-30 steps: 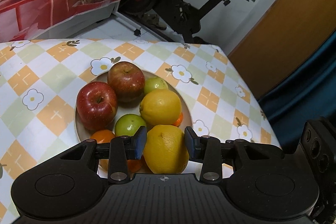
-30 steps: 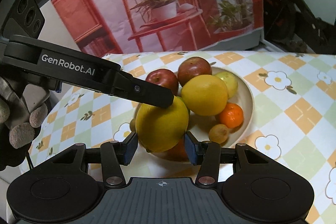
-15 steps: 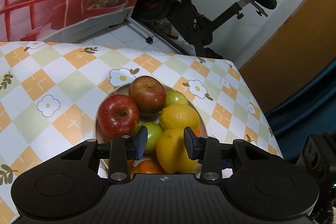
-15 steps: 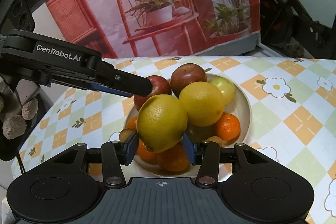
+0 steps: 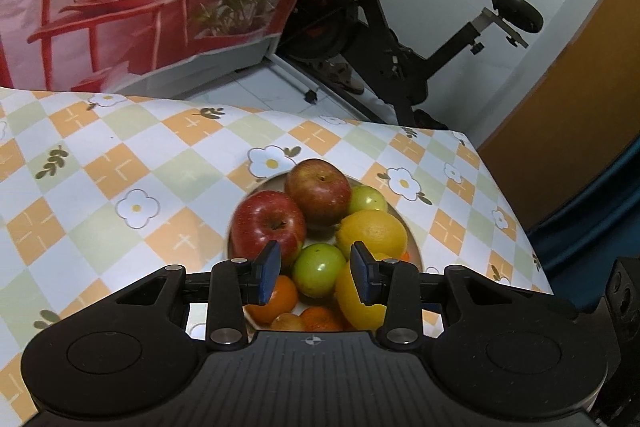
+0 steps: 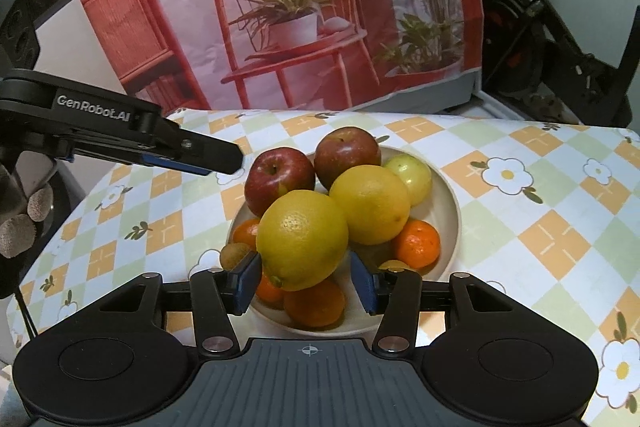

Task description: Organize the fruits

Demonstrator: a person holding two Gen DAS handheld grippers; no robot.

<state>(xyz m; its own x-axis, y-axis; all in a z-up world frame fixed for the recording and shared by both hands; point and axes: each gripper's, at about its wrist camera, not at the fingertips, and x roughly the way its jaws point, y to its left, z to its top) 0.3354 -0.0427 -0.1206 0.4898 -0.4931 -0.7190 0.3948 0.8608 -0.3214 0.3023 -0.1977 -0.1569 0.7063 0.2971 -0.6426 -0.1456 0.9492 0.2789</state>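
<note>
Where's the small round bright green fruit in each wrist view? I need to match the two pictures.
Left wrist: the small round bright green fruit sits low and central, framed between the left gripper's fingers.
Right wrist: not visible; the piled fruit hides it.
Shared landmark: the bright red apple beside it on the beige round plate.

both wrist cams close, angled down, share fruit plate.

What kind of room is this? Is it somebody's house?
Probably a room in a home. A black exercise bike stands on the tiled floor, a flowered checked tablecloth covers the table, and a round beige plate holds fruit.
</note>
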